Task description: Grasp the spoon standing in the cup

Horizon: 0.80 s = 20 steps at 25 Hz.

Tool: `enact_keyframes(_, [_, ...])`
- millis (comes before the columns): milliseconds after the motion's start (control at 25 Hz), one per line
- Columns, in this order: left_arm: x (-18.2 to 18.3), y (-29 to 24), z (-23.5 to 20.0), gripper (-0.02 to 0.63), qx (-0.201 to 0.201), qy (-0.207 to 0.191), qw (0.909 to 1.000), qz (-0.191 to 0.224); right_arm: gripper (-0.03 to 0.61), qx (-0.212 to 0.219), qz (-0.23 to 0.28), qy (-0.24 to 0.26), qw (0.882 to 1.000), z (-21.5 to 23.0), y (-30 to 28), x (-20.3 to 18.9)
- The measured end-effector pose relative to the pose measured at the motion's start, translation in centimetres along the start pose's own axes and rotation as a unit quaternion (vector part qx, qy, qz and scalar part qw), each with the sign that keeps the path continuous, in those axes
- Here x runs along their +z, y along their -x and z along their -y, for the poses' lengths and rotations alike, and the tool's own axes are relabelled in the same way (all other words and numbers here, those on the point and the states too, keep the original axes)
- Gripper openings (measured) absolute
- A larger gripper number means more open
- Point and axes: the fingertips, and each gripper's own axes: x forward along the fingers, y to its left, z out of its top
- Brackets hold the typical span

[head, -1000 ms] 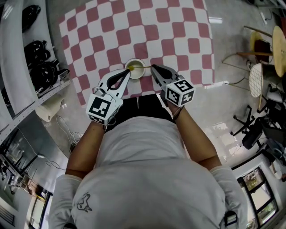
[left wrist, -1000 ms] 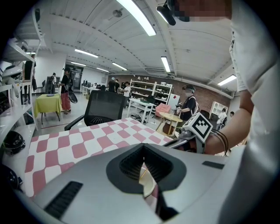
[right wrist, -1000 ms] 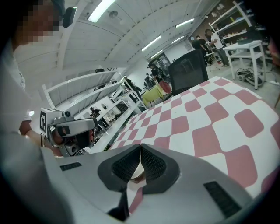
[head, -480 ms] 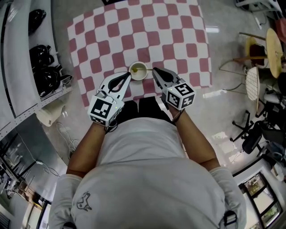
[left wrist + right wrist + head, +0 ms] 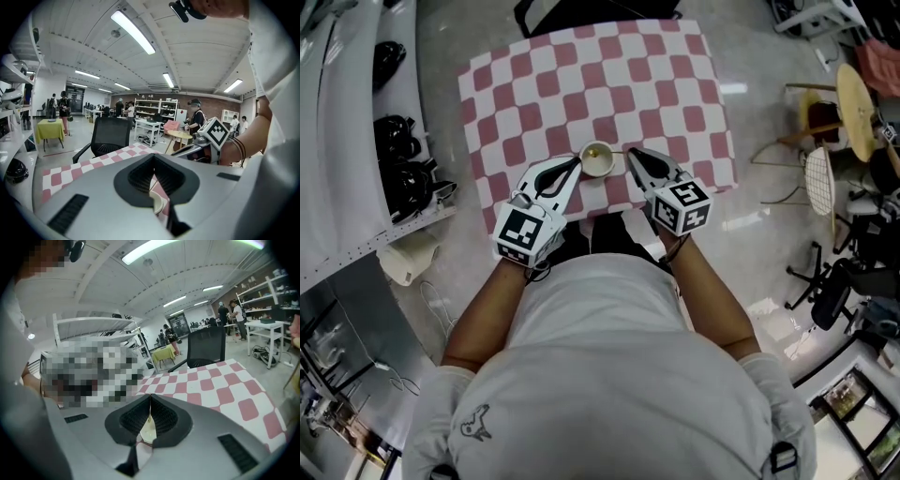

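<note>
Near the cloth's (image 5: 656,94) front edge stands the cup (image 5: 597,159), its spoon (image 5: 617,153) leaning right. The right gripper (image 5: 630,152) has its jaw tips closed on the spoon's handle end. The left gripper (image 5: 577,161), jaws together and empty, sits just beside the cup's left rim.

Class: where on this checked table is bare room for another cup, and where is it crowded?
Bare: the checked cloth beyond the cup, up to the office chair. Crowded: the near edge, left gripper and right gripper flanking the cup.
</note>
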Motion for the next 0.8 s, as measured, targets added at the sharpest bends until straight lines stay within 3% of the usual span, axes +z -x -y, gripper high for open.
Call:
enact_keyframes(560, [5.9,4.5,1.0,0.011,-0.013,-0.042,0.9971,0.062,0.034,-0.036,0.075,0.033,0.996,-4.0,5.1,5.8])
enact_keyframes(800, [6.4,6.2,1.4,0.011,-0.019,-0.05,0.9956,0.077,0.034,-0.05,0.106,0.048,0.992,-5.9,7.1,7.3])
